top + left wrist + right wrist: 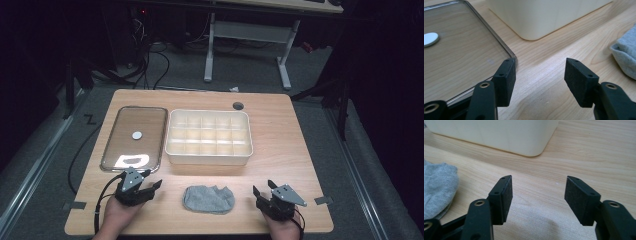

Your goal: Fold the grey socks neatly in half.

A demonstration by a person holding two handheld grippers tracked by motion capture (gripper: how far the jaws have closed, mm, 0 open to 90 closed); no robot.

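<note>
A grey sock [208, 199] lies crumpled on the wooden table [280, 150] near its front edge, between my two grippers. My left gripper [151, 181] rests at the front left, open and holding nothing, just in front of a clear lid [134, 137]. In the left gripper view its gap [539, 80] frames bare wood, the lid [461, 57] at left and the sock [626, 55] at right. My right gripper [262, 192] sits open at the front right; in the right gripper view [539, 200] nothing lies between its jaws, and the sock [439, 190] is at left.
A cream box [209, 136] divided into several compartments stands mid-table beside the lid, which carries a small white disc [137, 134]. A round cable hole [238, 105] is at the table's far edge. Cables and a desk frame [247, 50] stand on the floor beyond.
</note>
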